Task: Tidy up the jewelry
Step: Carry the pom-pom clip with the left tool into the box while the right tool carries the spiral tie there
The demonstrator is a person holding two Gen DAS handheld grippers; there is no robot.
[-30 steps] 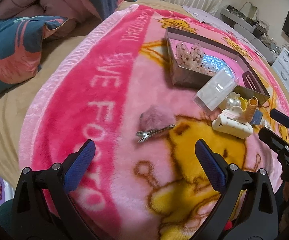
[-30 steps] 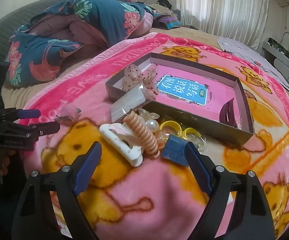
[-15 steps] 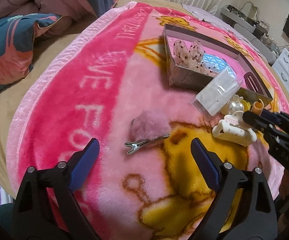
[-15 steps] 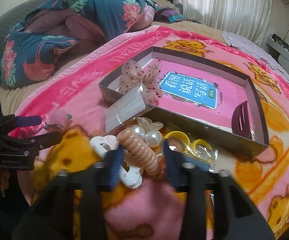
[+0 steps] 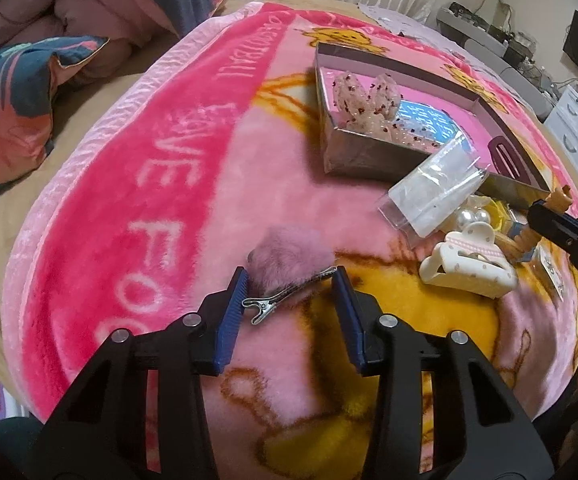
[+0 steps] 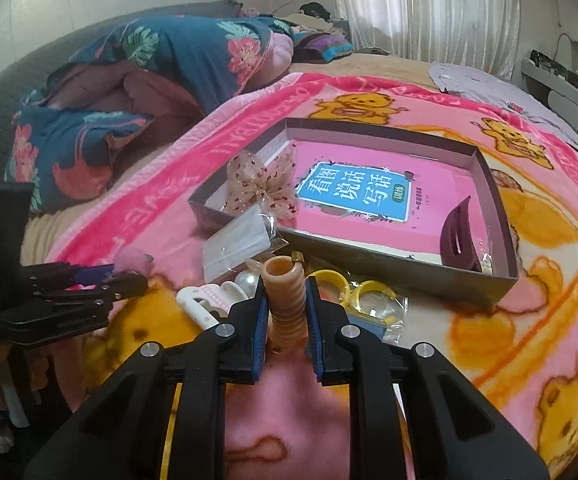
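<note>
Currently, the left gripper (image 5: 289, 286) jaws are closing on the fluffy pink pom-pom hair clip with its silver metal clasp (image 5: 289, 276), resting on the pink bear-print blanket (image 5: 169, 184). The right gripper (image 6: 287, 300) jaws are closing on the peach spiral coil hair tie (image 6: 287, 292), just beside the open grey cardboard box (image 6: 497, 216).

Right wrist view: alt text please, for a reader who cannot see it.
The right tool is closing on a peach spiral hair tie held between its pads, above a pink bear blanket. Behind sits an open box holding a sheer bow and a dark claw clip.
</note>
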